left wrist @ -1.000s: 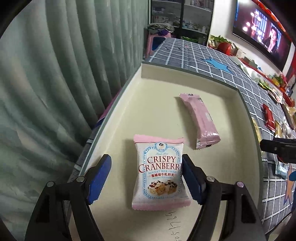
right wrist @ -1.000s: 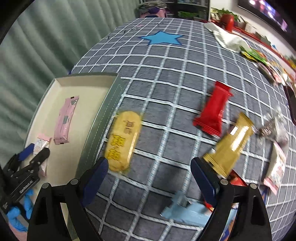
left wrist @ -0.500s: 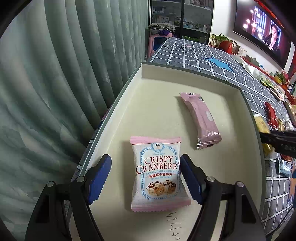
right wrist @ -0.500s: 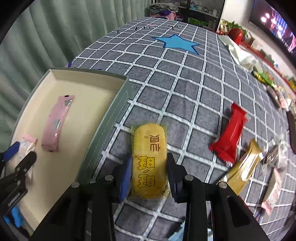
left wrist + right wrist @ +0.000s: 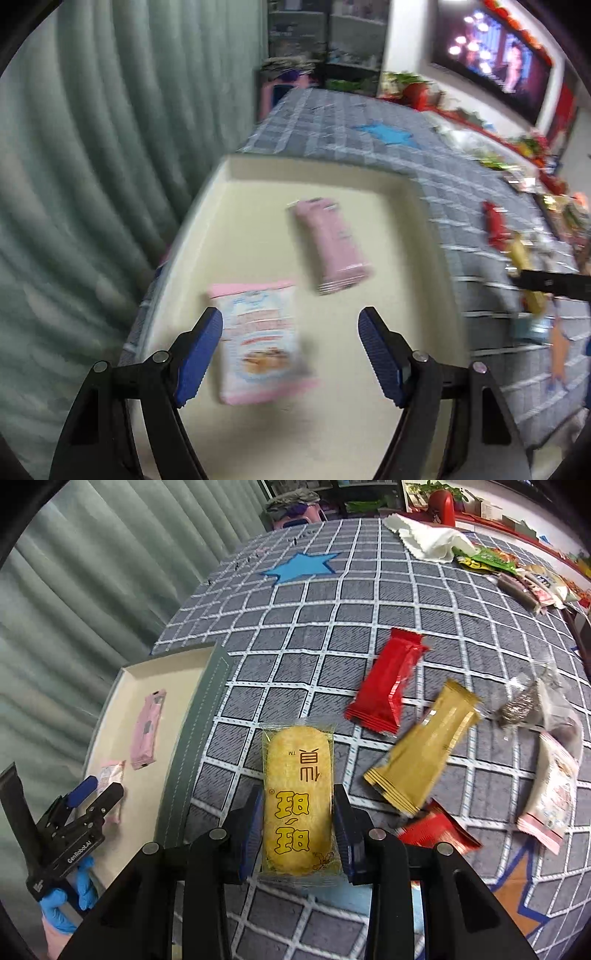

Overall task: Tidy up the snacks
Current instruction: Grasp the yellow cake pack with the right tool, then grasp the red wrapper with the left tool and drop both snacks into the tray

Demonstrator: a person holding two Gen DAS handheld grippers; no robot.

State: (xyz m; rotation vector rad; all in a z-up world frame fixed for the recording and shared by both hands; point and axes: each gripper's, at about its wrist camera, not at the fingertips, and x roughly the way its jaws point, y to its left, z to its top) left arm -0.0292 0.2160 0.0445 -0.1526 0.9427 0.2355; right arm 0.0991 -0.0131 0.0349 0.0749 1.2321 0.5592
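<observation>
My right gripper [image 5: 297, 812] is shut on a yellow rice cracker packet [image 5: 298, 797] and holds it over the checked cloth beside the tray. My left gripper [image 5: 290, 343] is open and empty above the cream tray [image 5: 417, 236]. A pink and white cranberry nougat packet [image 5: 260, 343] lies in the tray by the left fingertip. A long pink bar [image 5: 330, 245] lies further in. In the right wrist view the tray [image 5: 192, 738], the pink bar [image 5: 146, 729] and the left gripper [image 5: 96, 794] show at the left.
On the checked cloth [image 5: 332, 602] lie a red packet [image 5: 386, 681], a gold packet [image 5: 424, 744], a second red packet [image 5: 436, 830], a pink and white packet [image 5: 550, 797] and clear wrappers [image 5: 535, 705]. A white cloth [image 5: 428, 539] lies far back. A green curtain [image 5: 92, 166] hangs on the left.
My right gripper has closed on the yellow cracker packet and lifted it. My left gripper has drawn back and to the right, off the nougat packet, and its view is blurred.
</observation>
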